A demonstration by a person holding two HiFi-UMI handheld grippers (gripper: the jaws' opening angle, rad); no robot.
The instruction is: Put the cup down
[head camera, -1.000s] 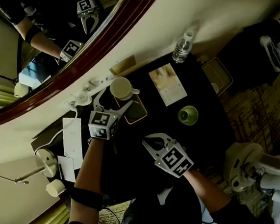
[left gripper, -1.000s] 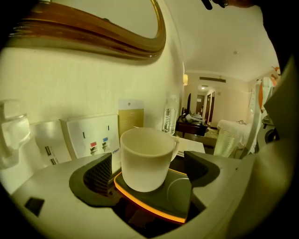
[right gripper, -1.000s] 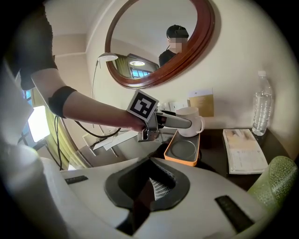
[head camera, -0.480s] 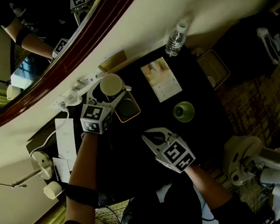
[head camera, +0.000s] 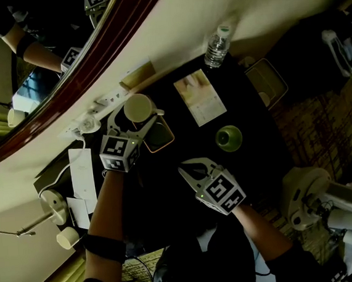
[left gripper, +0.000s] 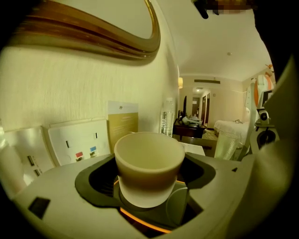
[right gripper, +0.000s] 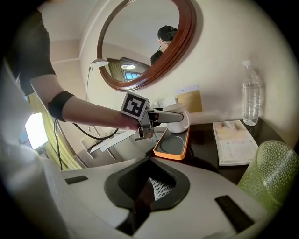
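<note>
Cup [head camera: 139, 107] clamped between the jaws of the left gripper [head camera: 138, 116], at the far end of the tray [right gripper: 171, 156], close against the wall. Jaws just been closing, now snug on the cup's two sides. No telling whether its base touches the tray. Tray orange-rimmed, with a round hollow showing in its near half.

Right gripper [head camera: 190, 169] nearer the person, well apart from the tray, jaws pressed together on nothing.

Further right on the dark desk [head camera: 258, 123]: a green cup [head camera: 228, 138], a booklet [head camera: 200, 96] lying flat, and a clear bottle [head camera: 216, 48] upright by the wall, fill level not readable.

Only in the left gripper view: the cup's pale inside, bare walls all round, plus a socket panel [left gripper: 77, 147] and a card [left gripper: 122, 122] on the wall behind.

Only in the right gripper view: the green cup's pebbled skin and the whole round mirror [right gripper: 145, 44].

Only in the head view: both grippers at once, and the green cup's open mouth, dark at its centre.
</note>
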